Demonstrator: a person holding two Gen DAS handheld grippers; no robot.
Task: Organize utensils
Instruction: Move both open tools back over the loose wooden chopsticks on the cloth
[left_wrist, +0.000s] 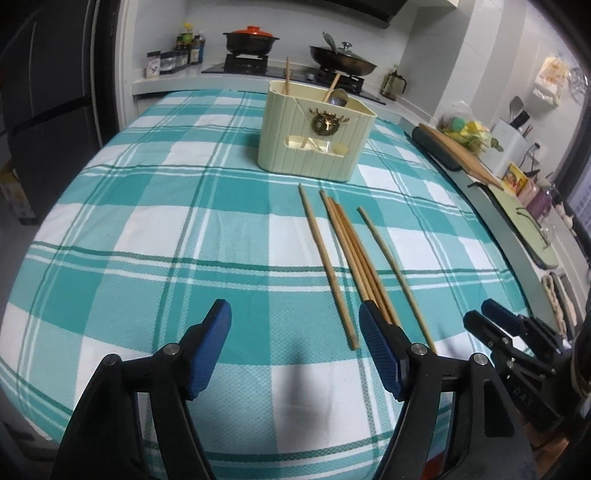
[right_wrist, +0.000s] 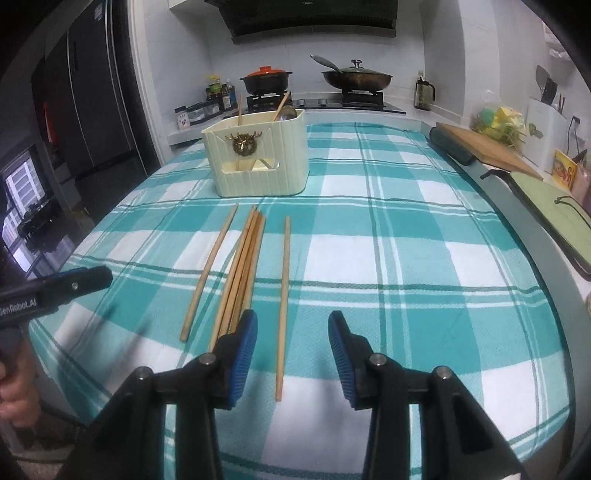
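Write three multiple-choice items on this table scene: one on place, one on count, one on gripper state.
1. Where does the cream ribbed plastic utensil holder stand relative to the loose wooden chopsticks?
A. beyond them
B. nearer the camera
C. on top of them

2. How many chopsticks lie on the teal checked tablecloth?
A. two
B. five
C. nine

3. How is the right gripper?
A. shut on a chopstick
B. open, holding nothing
C. shut on a spoon

Key: A, the holder sits past the chopstick tips; B, two singles flank a bundle of three; B, its blue pads stand apart, one chopstick lying between them on the cloth.
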